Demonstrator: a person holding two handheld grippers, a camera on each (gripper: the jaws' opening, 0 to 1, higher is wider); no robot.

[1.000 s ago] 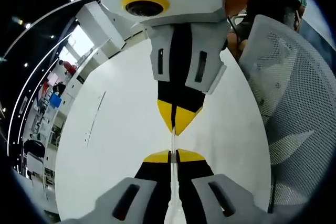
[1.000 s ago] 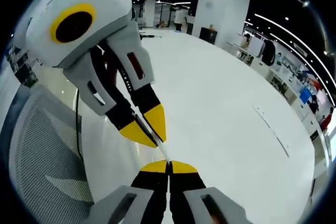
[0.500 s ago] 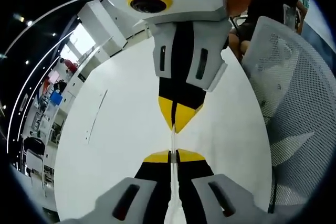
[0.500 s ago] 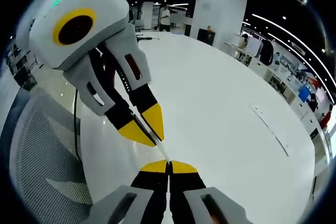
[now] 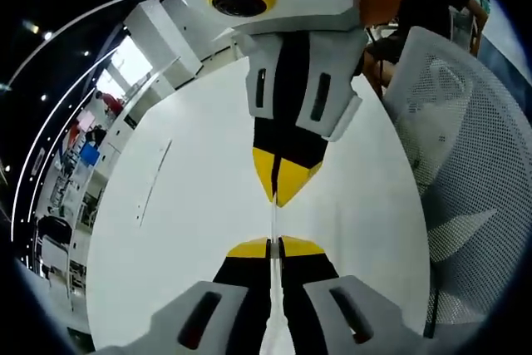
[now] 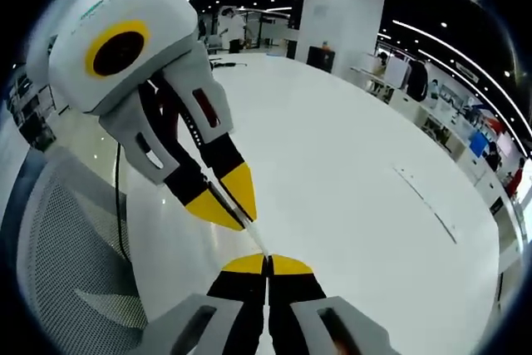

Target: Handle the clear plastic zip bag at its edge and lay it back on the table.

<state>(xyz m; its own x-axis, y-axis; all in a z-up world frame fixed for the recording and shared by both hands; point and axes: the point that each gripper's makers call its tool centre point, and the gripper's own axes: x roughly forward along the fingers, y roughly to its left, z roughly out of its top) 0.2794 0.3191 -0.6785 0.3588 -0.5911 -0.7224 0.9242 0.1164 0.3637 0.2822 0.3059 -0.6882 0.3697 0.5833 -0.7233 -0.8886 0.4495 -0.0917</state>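
pinching the clear bag (image 5: 273, 220) edge, both tools clamp tight above the white table (image 5: 191, 205), mesh chair (image 5: 457, 172) beside.

table top (image 5: 183, 230): smooth white, slight sheen. zip bag (image 5: 273, 220): thin clear plastic film. chair back (image 5: 465, 164): grey perforated mesh. gripper housing (image 6: 116, 43): glossy white plastic.

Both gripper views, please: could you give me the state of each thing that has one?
Left gripper: shut on the bag's edge.
Right gripper: shut on the bag's edge.
Bag: held edge-on, stretched taut between the two grippers, above the table.
Table: white top, bare beneath the grippers.
Mesh chair: beside the table, nobody in it.
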